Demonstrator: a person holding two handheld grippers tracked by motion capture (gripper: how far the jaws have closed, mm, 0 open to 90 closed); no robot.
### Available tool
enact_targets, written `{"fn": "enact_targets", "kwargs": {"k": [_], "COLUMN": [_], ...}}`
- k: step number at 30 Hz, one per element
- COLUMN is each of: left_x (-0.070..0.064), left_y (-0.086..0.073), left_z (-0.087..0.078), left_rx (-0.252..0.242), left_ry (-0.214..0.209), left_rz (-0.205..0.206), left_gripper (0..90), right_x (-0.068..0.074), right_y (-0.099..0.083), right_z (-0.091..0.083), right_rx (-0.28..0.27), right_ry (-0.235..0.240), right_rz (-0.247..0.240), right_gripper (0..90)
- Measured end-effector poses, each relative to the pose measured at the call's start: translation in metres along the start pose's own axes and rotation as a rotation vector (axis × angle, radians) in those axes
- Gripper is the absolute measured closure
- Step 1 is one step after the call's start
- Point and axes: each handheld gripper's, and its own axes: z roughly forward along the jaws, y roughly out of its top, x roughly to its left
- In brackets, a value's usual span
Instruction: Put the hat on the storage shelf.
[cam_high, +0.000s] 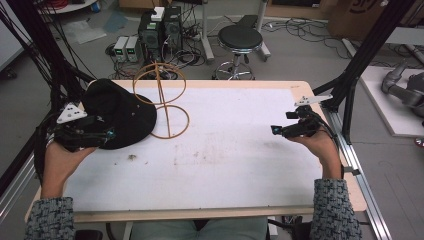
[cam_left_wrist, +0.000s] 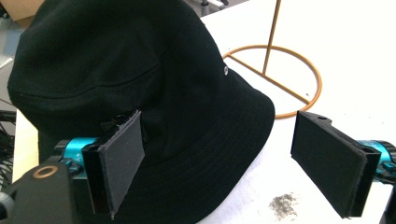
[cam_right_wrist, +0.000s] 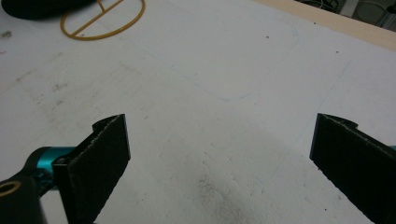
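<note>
While its jaws stand wide apart, the left gripper (cam_left_wrist: 219, 168) sits at the brim of the black cloth bucket hat (cam_left_wrist: 140, 84), one pad over the brim and the other over bare table, gripping nothing. That hat lies at the left end of the white-topped table (cam_high: 225, 150), partly covering the base ring of the thin orange wire stand (cam_high: 167, 107) just beside it. Well apart on the other side, the right gripper (cam_right_wrist: 219, 163) is likewise spread wide and empty above the white surface.
</note>
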Motion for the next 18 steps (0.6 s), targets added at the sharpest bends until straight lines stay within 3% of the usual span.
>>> {"fn": "enact_targets", "kwargs": {"k": [5,7,18], "left_x": [0.000,0.001,0.013], "left_y": [0.001,0.003,0.008], "left_z": [0.000,0.000,0.000], "left_rx": [0.012,0.000,-0.035], "left_ry": [-0.027,-0.053,-0.110], "left_rz": [0.008,0.017,0.021], "left_gripper": [17.8,17.8,18.7], "right_x": [0.001,0.003,0.005], "right_y": [0.000,0.000,-0.010], "right_z": [-0.001,-0.002,-0.012], "right_rx": [-0.004,0.001,-0.013], "right_ry": [-0.008,-0.008,-0.014], "right_rz": [-0.001,-0.002,0.006], "right_gripper": [4.6,4.6,4.7]}}
